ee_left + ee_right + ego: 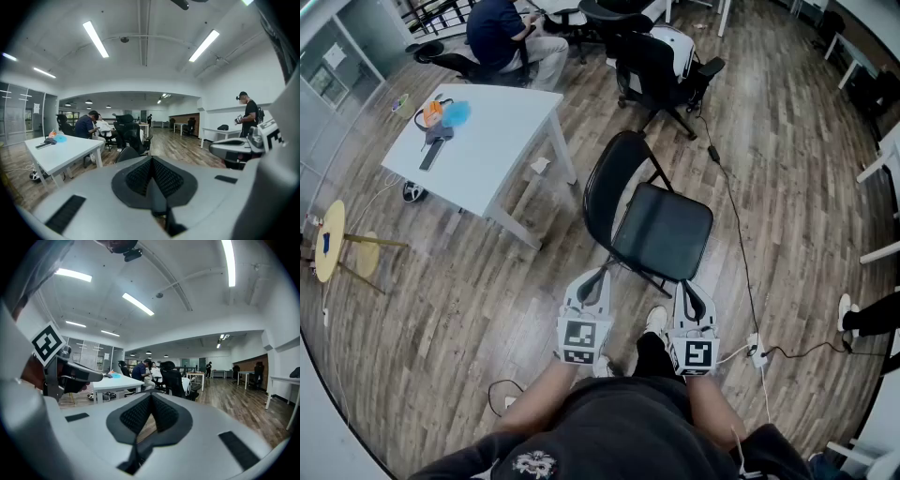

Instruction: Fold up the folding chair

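The black folding chair (661, 230) stands unfolded on the wood floor just ahead of me, its seat level and its rounded backrest (614, 183) on the far left side. My left gripper (598, 275) hovers at the seat's near left corner, shut and empty. At the near right corner my right gripper (686, 286) is also shut with nothing in it. In the left gripper view the closed left gripper (151, 161) points level into the room, with the backrest's top (126, 153) peeking above it. The right gripper view shows the closed right gripper (151, 400).
A white table (502, 155) with small items stands to the left. Black office chairs (661, 66) and a seated person (502, 33) are behind it. A cable (731, 206) runs to a power strip (757, 349) on the right. A yellow stool (330, 239) is far left.
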The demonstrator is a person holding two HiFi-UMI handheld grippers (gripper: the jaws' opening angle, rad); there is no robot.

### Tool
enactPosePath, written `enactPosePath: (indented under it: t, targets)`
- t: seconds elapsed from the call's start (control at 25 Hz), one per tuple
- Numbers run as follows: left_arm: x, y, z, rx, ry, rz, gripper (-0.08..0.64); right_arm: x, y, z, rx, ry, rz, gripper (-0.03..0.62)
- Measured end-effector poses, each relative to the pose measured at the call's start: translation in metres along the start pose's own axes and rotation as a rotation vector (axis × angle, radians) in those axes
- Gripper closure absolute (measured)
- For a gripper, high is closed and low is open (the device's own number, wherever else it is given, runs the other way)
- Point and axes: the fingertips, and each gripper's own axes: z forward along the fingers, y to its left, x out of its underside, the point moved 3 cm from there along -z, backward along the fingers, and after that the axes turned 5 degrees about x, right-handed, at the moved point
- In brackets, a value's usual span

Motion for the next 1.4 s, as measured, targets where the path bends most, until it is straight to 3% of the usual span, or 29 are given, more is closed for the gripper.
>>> enactPosePath:
  t: [0.4,0.72,1.0,1.2,1.4]
  targets:
    - [0.015,0.006,0.128,-0.043,0.138,-0.023,0.555,0.067,-0.128,0.081,0.075,0.117,0.066,0.577]
    - [0.040,0.021,0.183,-0.120,0.298,-0.011,0.555,0.140,-0.190,0.119,0.063,0.235,0.163,0.577]
    - [0.042,0.030,0.223,-0.189,0.367,0.028,0.555,0.204,-0.225,0.137,0.034,0.359,0.248,0.577]
    - [0.057,0.043,0.239,-0.235,0.426,0.024,0.555,0.254,-0.226,0.149,-0.030,0.459,0.328,0.577]
    - [0.067,0.056,0.250,-0.272,0.472,0.056,0.555,0.305,-0.232,0.162,-0.039,0.536,0.401,0.577]
